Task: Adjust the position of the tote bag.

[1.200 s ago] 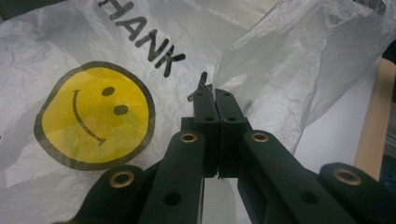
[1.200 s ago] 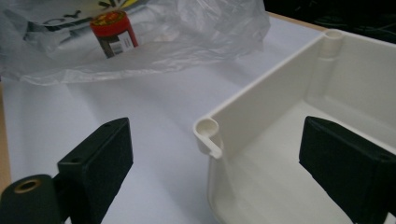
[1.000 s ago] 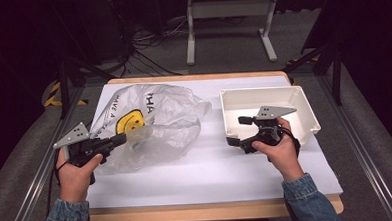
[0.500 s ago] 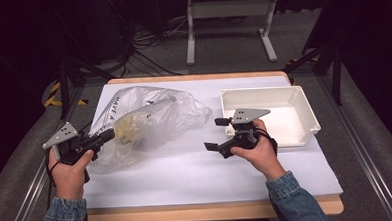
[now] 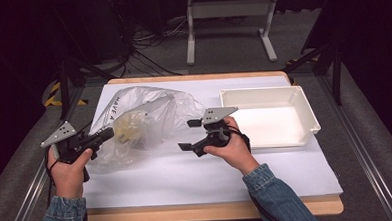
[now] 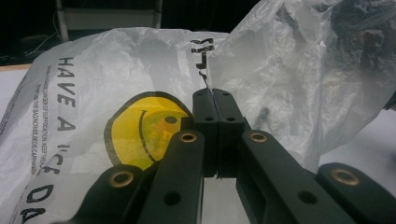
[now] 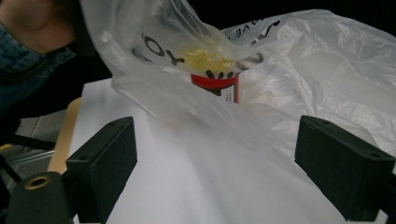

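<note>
Crinkly, translucent plastic bag (image 5: 144, 118) pinched in left tool (image 5: 110, 134).

Bare white sheet (image 5: 196, 170) ahead of right gripper (image 5: 190, 134); plastic bag (image 5: 149, 117) beyond.

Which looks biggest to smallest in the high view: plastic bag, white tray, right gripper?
1. Plastic bag and white tray: too alike to rank.
2. Right gripper: clearly smallest.
</note>
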Demonstrator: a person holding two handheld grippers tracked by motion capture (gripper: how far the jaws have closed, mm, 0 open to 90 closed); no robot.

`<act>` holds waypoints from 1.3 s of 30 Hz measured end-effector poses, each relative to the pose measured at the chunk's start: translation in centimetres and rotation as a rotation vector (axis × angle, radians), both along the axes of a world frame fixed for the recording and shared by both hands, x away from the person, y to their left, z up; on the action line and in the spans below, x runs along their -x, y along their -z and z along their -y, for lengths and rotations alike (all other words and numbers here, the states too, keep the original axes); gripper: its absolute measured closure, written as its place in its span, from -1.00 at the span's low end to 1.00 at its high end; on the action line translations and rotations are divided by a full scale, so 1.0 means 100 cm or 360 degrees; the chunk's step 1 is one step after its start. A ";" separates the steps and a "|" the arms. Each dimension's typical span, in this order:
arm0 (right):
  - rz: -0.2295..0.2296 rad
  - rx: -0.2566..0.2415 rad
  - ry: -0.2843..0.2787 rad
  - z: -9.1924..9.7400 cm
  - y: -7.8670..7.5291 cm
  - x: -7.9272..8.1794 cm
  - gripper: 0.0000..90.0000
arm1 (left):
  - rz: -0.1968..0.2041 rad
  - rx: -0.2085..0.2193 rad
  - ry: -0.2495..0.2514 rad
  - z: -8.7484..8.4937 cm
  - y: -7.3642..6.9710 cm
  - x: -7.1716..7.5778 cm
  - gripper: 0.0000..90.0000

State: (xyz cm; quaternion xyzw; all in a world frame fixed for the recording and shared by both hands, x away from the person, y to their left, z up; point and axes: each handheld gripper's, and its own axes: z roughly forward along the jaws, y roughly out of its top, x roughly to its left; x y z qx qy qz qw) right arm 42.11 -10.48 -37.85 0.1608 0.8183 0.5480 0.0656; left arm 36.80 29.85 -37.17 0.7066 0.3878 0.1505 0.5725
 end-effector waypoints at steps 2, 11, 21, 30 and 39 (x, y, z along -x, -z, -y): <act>0.0011 0.0045 0.0021 -0.005 0.005 -0.006 -0.70 | -0.0004 0.0003 -0.0003 0.000 0.000 0.000 0.99; 0.0060 0.0197 0.0096 -0.030 0.026 -0.019 -0.56 | -0.0025 0.0003 0.0011 0.001 0.001 -0.001 0.95; 0.0075 0.0302 -0.0053 -0.032 0.021 -0.010 1.00 | -0.0014 0.0009 0.0002 -0.001 0.000 0.000 0.96; 0.0060 0.0298 -0.0235 -0.041 0.009 0.033 1.00 | 0.0009 0.0009 -0.0015 -0.003 -0.002 0.002 0.96; 0.0028 0.0348 -0.0372 -0.062 0.000 0.069 1.00 | 0.0016 0.0004 -0.0021 -0.004 -0.002 0.002 0.96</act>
